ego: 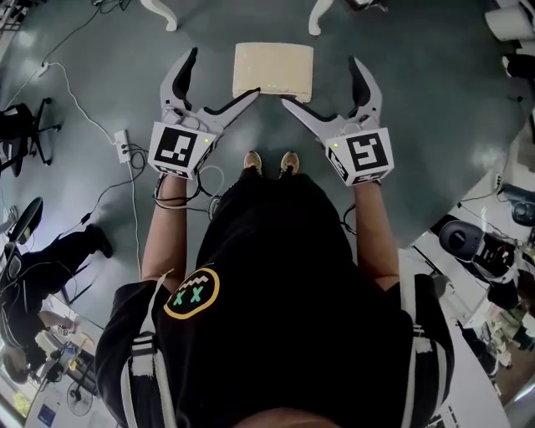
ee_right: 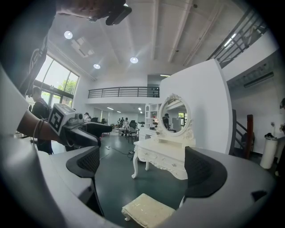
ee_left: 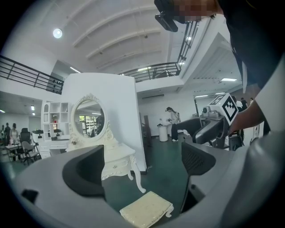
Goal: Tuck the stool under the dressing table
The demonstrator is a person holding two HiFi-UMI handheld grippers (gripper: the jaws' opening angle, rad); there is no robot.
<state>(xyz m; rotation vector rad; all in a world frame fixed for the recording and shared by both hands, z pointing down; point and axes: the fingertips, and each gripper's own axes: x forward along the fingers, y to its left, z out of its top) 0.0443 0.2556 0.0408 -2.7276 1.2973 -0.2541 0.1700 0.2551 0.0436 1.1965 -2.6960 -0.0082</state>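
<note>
From the head view, the left tool [ego: 223,73] and right tool [ego: 320,81], both wide and empty, flanked the stool [ego: 273,71] on the floor, short of the dressing table [ego: 316,18]. In the left gripper view the stool sat low, ungripped. The right gripper view matched, contact apparently none. Even side grips and a straight push would likely serve.

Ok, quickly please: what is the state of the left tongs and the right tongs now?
Left tongs: open, holding nothing.
Right tongs: open, holding nothing.
The stool stands on the floor, not gripped by either.
</note>
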